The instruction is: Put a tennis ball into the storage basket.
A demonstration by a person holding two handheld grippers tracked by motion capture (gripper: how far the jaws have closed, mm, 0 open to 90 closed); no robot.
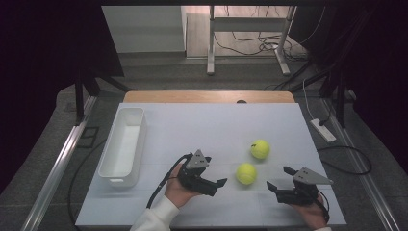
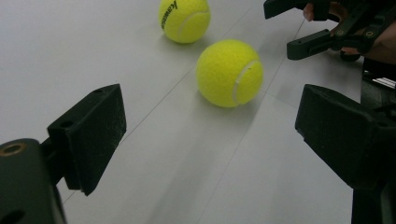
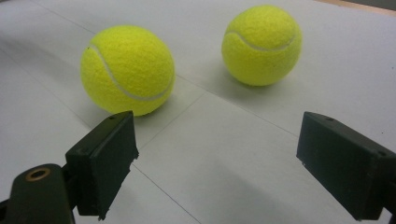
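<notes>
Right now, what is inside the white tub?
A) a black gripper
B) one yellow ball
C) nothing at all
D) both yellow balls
C: in the high view the white tub has nothing in it, while both tennis balls lie on the table between the open left gripper and open right gripper.

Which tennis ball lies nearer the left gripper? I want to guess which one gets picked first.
The nearer tennis ball, the one lying between both grippers. The other ball sits farther back; the left gripper is open, pointing toward the near one.
</notes>
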